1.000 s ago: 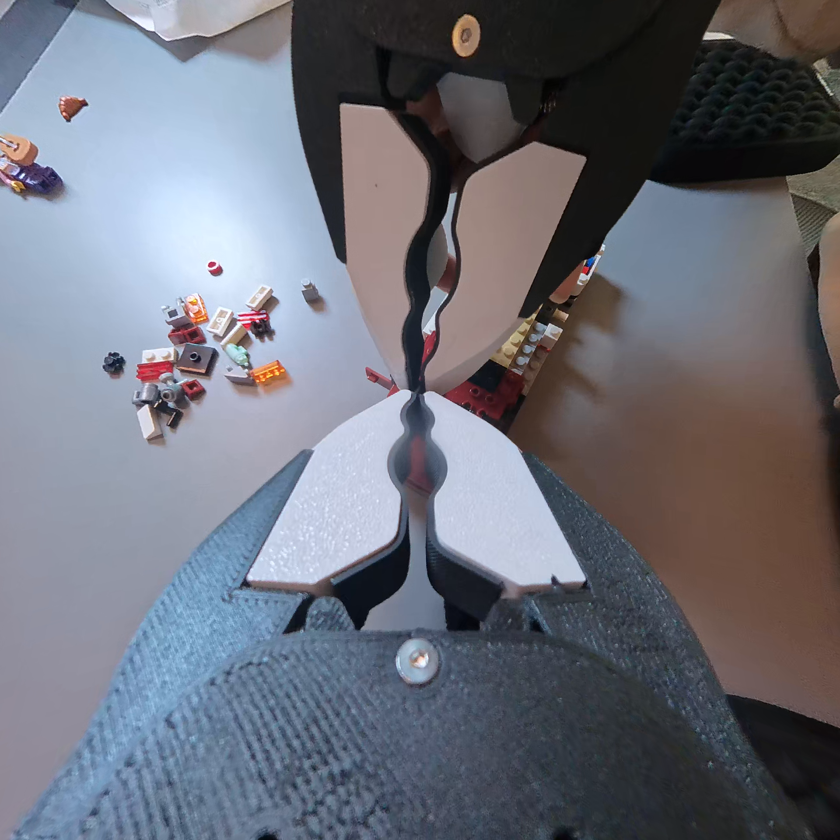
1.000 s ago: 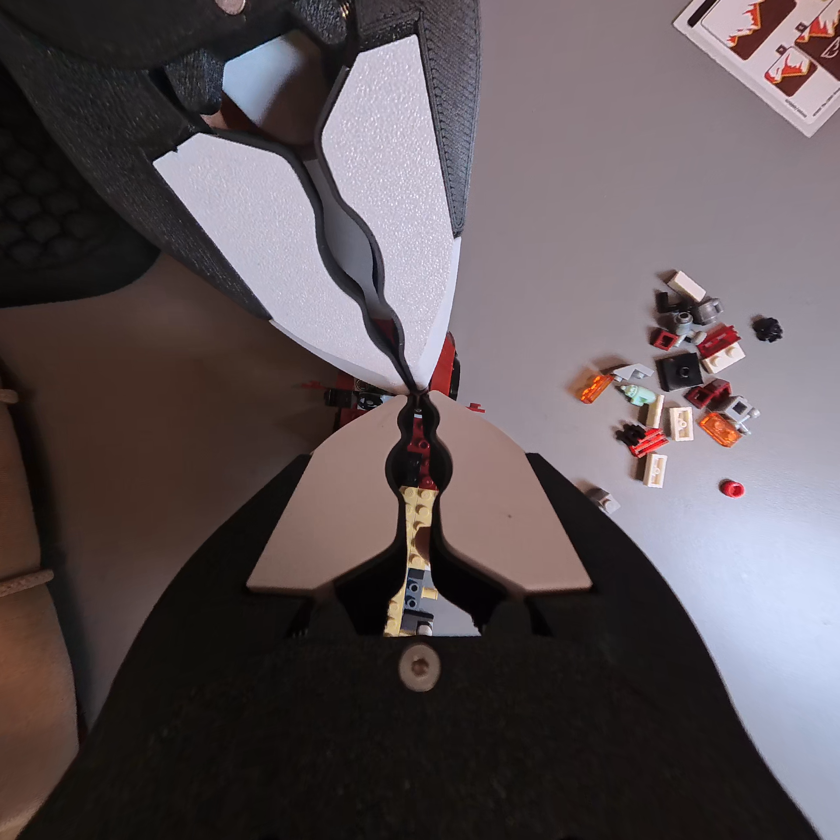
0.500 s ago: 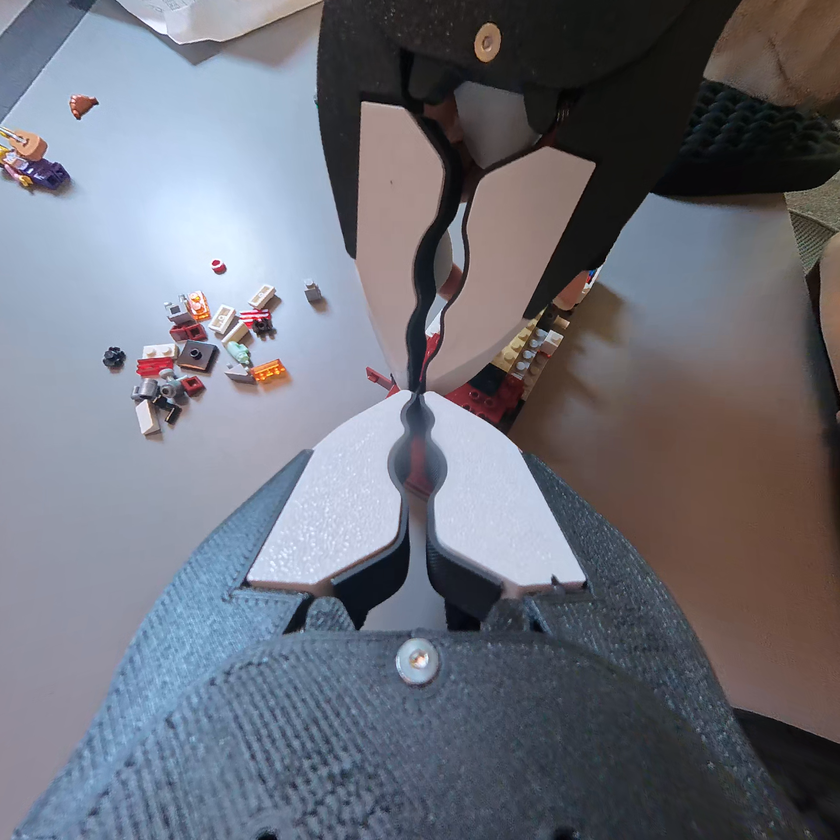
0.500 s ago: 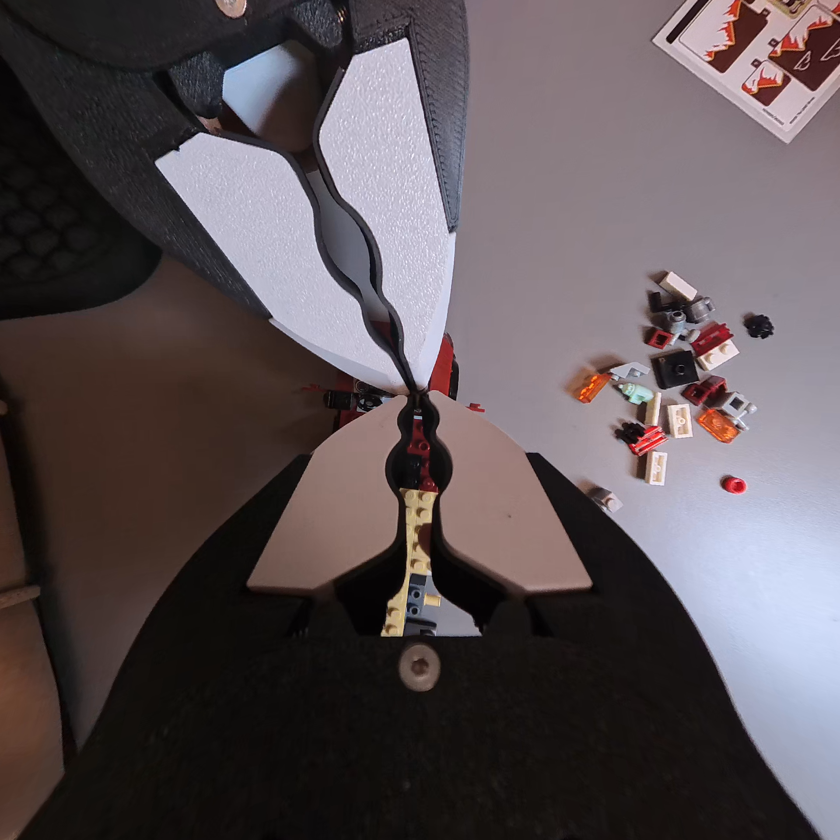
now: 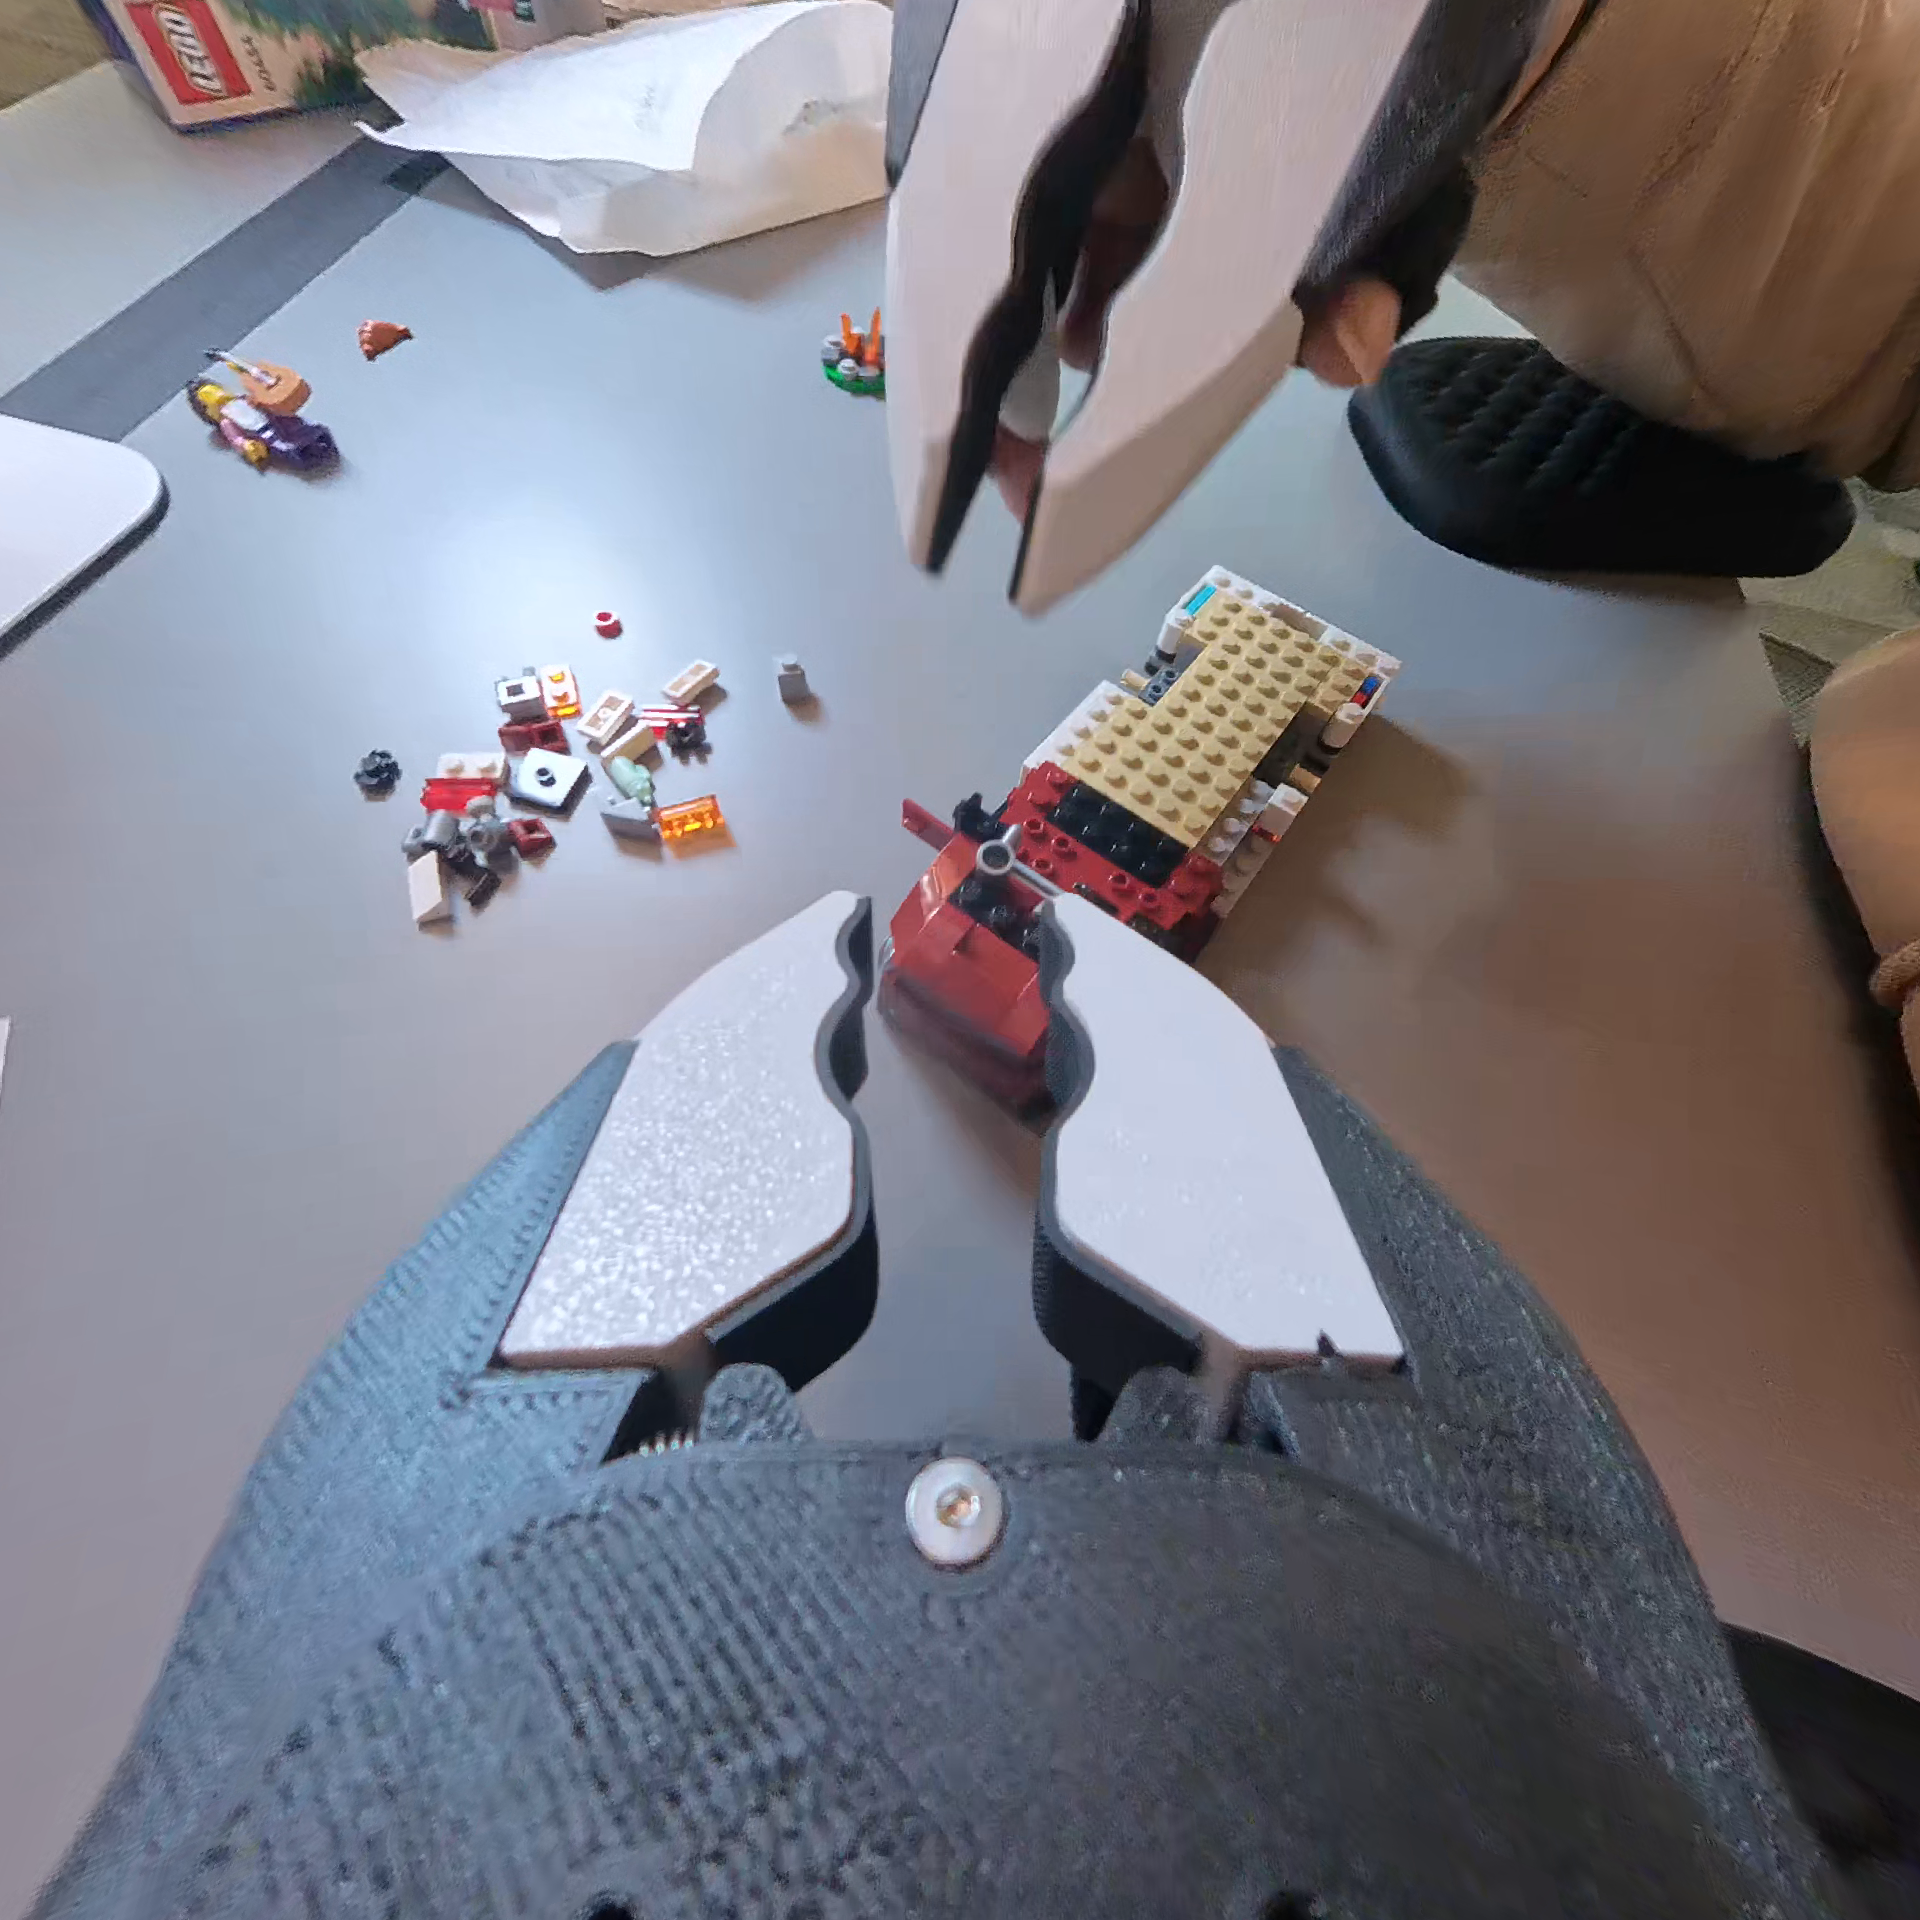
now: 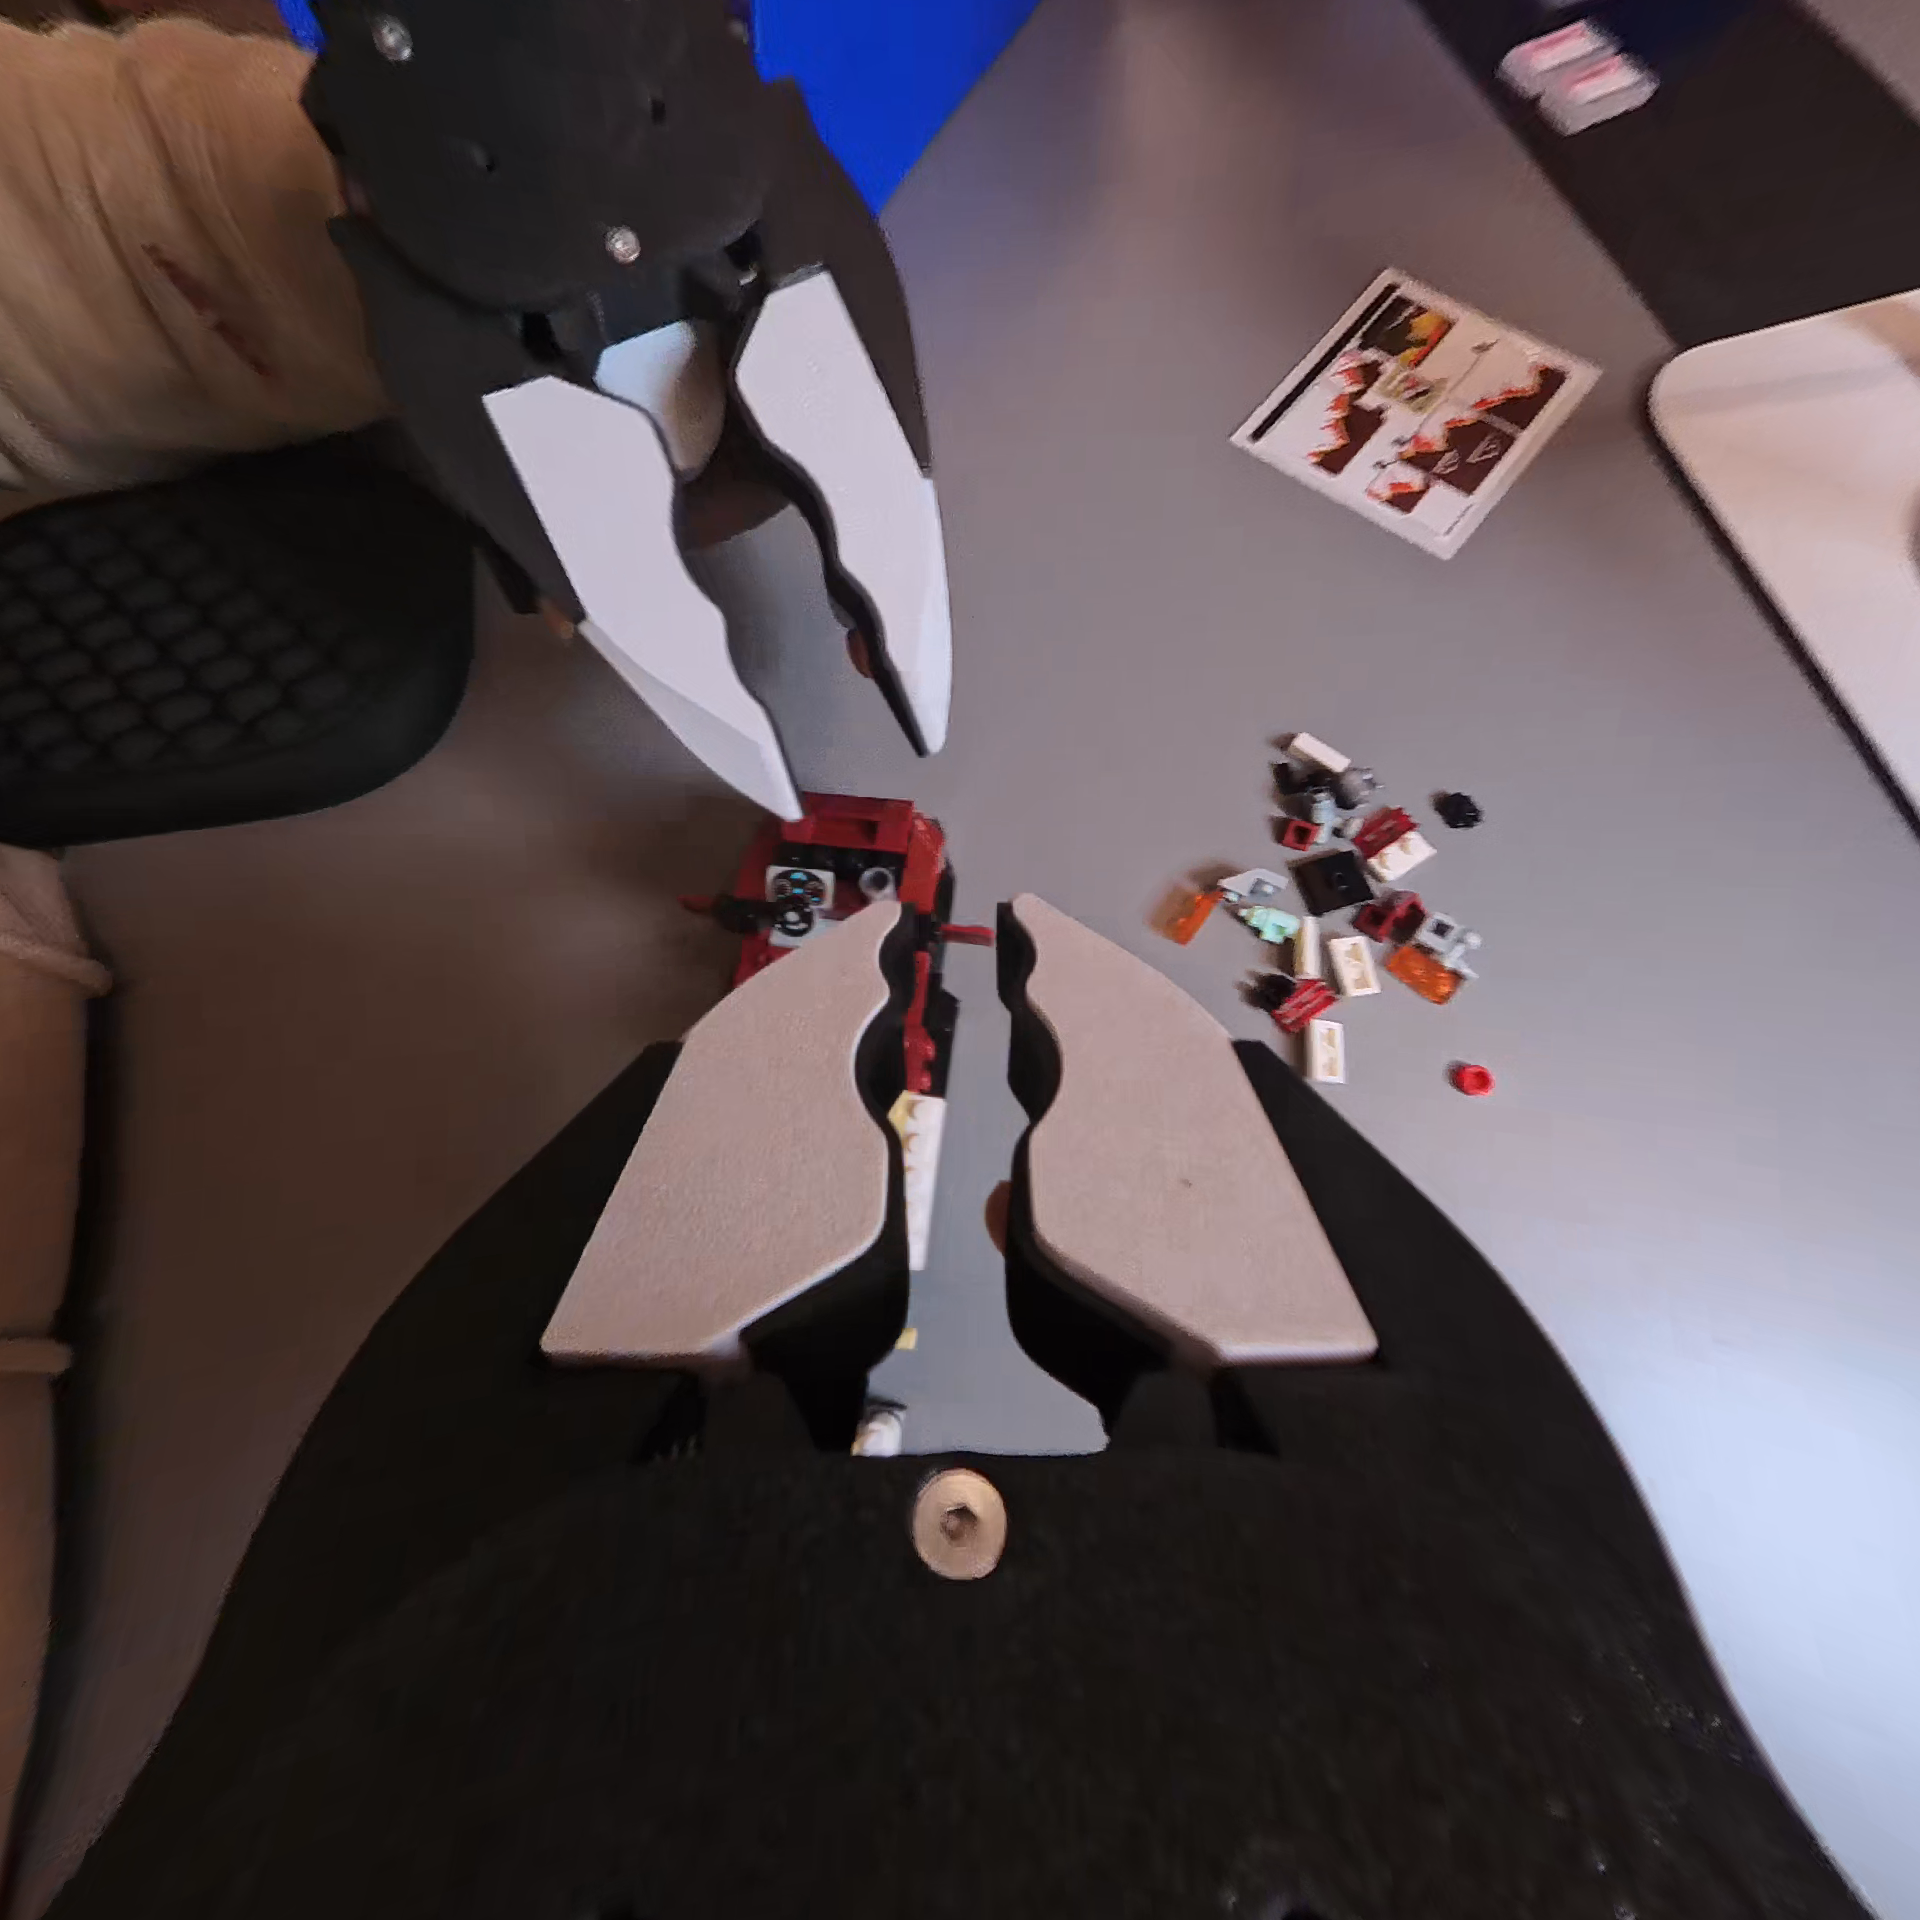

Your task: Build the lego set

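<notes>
Both tools have just let go: a moment ago each was pinched together at the brick model (image 5: 1143, 821), now both stand apart with nothing gripped. Left tool (image 5: 951, 920) has its fingers either side of the model's dark red nose, gap visible on the left side. Right tool (image 6: 951, 914) has lifted above the model, which sits free on the worktop (image 5: 312, 1039). Loose bricks (image 5: 551, 769) lie off to the left tool's left.

Red-and-tan brick vehicle (image 5: 1164, 790) flat on grey table (image 5: 312, 1039), ungripped.
</notes>
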